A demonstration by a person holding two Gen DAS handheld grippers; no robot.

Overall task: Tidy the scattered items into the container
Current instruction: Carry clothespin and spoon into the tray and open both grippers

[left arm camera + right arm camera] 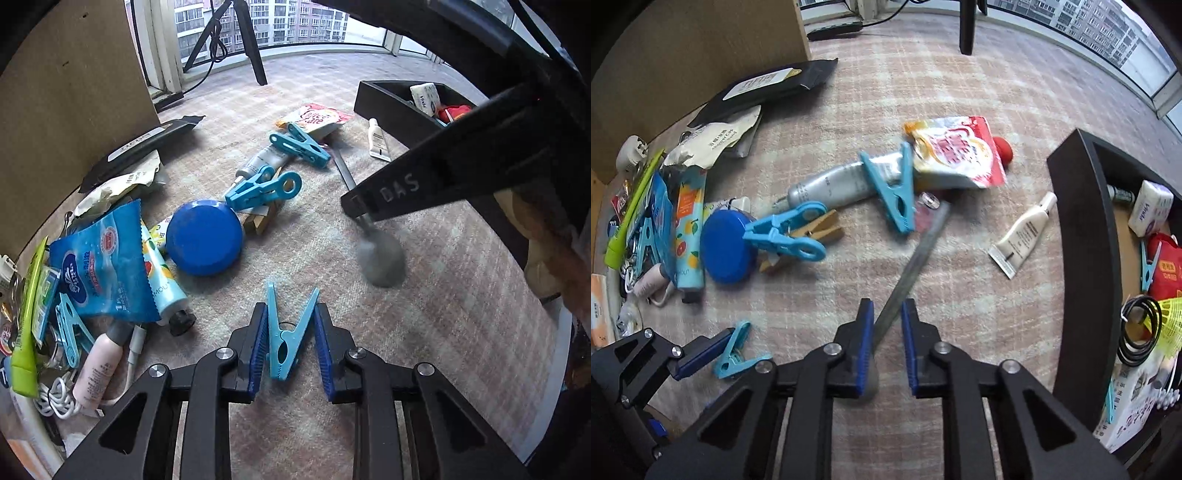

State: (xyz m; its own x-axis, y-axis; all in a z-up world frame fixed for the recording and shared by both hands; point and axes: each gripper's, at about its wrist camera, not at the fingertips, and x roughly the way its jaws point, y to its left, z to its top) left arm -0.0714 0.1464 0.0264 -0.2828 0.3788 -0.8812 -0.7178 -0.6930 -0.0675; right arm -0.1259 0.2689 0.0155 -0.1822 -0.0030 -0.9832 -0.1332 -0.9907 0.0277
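A light-blue clothespin (284,332) lies on the pale checked carpet (461,295), its spread handles pointing away from the camera. My left gripper (290,306) is shut on it, a blue pad against each handle. The right wrist view shows the same clothespin (738,350) at the lower left, at the left gripper (726,341). A metal spoon (916,251) runs slantwise between the pads of my right gripper (888,302), which is shut on its handle near the bowl. The spoon's bowl (380,262) looks blurred just past the right gripper (356,208). The black container (1075,221) stands to the right.
A blue round lid (205,238), two blue clips (264,186), a silver tube (831,186), a red-and-white pouch (956,151) and a white tube (1023,236) lie mid-carpet. A heap of packets and tubes (99,269) sits left, by a cardboard wall (74,92). The container holds a tissue pack (1150,208) and other items.
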